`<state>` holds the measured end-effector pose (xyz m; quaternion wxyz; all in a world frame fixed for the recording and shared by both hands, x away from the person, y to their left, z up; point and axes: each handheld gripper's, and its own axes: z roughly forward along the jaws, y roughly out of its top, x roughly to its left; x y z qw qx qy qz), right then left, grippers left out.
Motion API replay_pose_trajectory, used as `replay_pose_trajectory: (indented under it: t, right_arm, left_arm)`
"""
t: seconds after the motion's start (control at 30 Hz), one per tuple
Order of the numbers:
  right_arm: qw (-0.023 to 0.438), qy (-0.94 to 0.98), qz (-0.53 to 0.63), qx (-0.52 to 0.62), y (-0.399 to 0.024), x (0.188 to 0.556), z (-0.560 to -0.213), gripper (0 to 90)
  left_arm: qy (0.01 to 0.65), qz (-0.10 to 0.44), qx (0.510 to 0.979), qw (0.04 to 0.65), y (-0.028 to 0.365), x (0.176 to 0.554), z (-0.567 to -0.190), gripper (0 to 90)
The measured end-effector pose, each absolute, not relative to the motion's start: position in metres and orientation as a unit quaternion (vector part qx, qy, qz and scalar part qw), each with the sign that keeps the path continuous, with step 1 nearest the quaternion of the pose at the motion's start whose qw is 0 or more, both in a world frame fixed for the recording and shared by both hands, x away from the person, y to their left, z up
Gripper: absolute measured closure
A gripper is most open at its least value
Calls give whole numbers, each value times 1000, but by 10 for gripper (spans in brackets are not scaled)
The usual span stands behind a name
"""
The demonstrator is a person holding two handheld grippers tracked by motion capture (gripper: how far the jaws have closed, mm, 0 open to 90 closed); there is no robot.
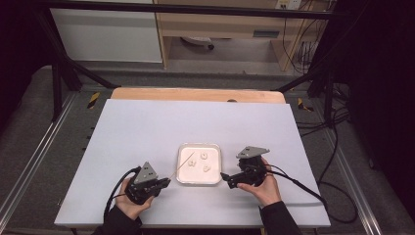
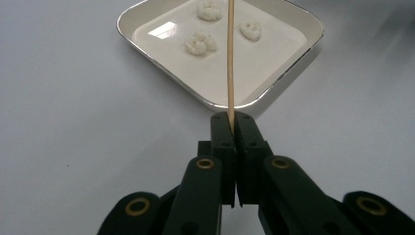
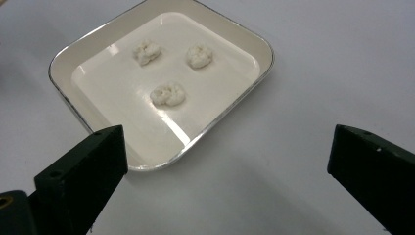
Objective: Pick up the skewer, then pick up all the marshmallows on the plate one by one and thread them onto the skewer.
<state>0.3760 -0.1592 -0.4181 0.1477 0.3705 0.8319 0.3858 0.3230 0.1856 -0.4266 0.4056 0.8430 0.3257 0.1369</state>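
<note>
A shallow white square tray (image 1: 182, 177) lies near the table's front middle and holds three small white lumps (image 1: 204, 156). My left gripper (image 1: 165, 183) sits just left of the tray, shut on a thin wooden skewer (image 1: 184, 163) that slants up over the tray. In the left gripper view the jaws (image 2: 231, 120) pinch the skewer (image 2: 230, 68), which runs out over the tray (image 2: 161, 73) between the lumps (image 2: 200, 44). My right gripper (image 1: 229, 177) is at the tray's right edge. Its jaws (image 3: 230, 161) stand wide open and bare, facing the tray (image 3: 230, 115) and lumps (image 3: 168, 94).
The white table top (image 1: 147, 127) lies on a wooden board (image 1: 195, 94). Black cables (image 1: 303, 188) trail from both grippers toward the front edge. Metal frame legs and floor cables stand beyond the table.
</note>
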Motion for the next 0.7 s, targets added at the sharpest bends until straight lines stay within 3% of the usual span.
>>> replay_pose_trajectory:
  t: [0.43, 0.7]
  right_arm:
    - [146, 836, 385, 362, -134, 386, -419, 23]
    - [132, 840, 389, 356, -119, 396, -422, 71]
  left_arm:
    - [323, 131, 844, 408, 186, 323, -429, 882]
    - [325, 125, 844, 409, 186, 324, -430, 882]
